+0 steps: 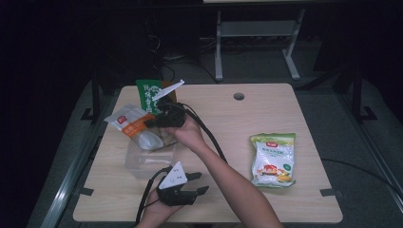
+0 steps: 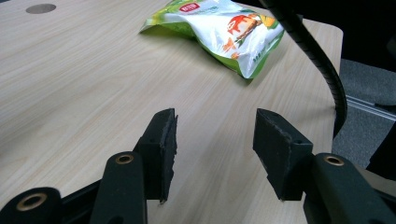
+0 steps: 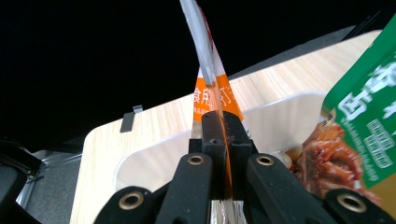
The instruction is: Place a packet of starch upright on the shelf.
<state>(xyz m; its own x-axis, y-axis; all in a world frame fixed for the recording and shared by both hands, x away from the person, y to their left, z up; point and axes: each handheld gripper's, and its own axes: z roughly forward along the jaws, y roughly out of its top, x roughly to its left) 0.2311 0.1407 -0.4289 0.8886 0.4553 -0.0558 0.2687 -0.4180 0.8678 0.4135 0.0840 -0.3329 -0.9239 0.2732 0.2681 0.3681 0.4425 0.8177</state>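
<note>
Orange-and-white packet (image 3: 212, 84) clenched in the right gripper (image 3: 223, 126) jaws; left gripper (image 2: 215, 144) jaws released.

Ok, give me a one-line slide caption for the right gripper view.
Right gripper jaws pinch an orange-and-white packet by its edge above a clear container, beside a green pouch.

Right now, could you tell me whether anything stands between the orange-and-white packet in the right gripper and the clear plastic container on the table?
Yes: the orange-and-white packet, pinched in the right gripper, hangs over the clear plastic container, but a green snack bag already leans inside at one side. The remaining opening looks free.
</note>
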